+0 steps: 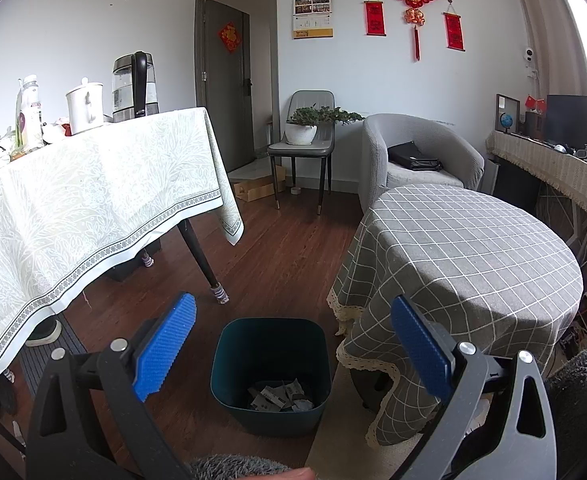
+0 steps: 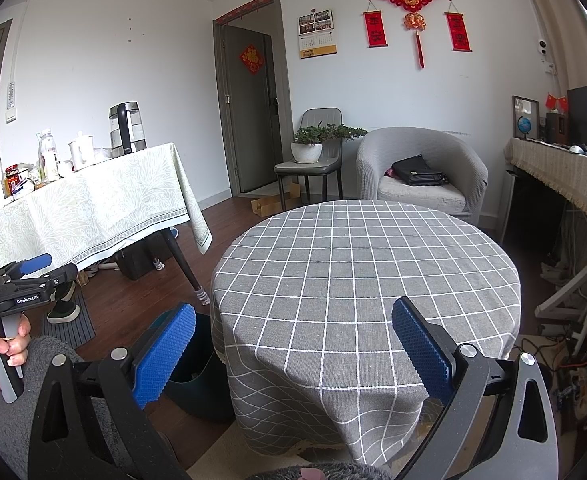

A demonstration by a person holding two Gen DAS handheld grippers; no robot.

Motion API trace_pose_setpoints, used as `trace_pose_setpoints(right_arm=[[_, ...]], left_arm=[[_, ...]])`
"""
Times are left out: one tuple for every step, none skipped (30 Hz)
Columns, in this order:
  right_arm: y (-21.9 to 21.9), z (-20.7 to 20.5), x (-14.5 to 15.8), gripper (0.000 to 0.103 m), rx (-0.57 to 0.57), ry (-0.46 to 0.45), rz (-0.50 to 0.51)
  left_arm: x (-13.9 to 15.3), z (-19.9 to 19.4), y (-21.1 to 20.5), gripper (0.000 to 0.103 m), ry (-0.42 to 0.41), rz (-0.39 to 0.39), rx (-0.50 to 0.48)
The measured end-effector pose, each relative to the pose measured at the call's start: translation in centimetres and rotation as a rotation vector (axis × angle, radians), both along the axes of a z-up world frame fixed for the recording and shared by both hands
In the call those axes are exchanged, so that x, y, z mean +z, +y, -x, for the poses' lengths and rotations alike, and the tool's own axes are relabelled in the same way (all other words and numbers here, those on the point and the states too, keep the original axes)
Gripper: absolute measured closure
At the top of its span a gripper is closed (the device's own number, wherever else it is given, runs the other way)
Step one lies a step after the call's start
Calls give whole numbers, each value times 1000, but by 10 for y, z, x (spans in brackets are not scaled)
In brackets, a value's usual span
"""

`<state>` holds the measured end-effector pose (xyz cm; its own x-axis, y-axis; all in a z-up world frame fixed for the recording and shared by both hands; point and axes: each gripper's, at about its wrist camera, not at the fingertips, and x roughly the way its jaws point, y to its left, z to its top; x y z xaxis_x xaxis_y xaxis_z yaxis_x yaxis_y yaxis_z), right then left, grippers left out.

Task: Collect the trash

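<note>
Paper scraps (image 1: 281, 398) lie in the dark green plastic bin (image 1: 270, 376) on the floor by the round checked surface (image 2: 367, 264). Both tongs, left (image 1: 293, 348) and right (image 2: 293, 350), gape wide and empty; next likely means finding more trash.

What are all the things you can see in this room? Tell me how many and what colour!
Bin: one, dark teal, on floor by round table, paper scraps inside.
Round table: one, grey checked cloth.
Long table: one, pale green cloth.
Kettle: one, glass and black, on long table.
Armchair: one, grey, black bag on it.
Plant: one, white pot, on chair.
Left hand-held gripper: blue pads, open, above bin.
Right hand-held gripper: blue pads, open, over round table.
</note>
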<state>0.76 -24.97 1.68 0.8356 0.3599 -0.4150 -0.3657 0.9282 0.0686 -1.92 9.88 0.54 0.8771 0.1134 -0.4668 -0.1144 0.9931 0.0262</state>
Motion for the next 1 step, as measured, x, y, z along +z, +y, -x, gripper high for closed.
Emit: trace_pose_setpoints(right_arm=[[0,0,0,4,0,0,0]], left_arm=[[0,0,0,3,1,1,1]])
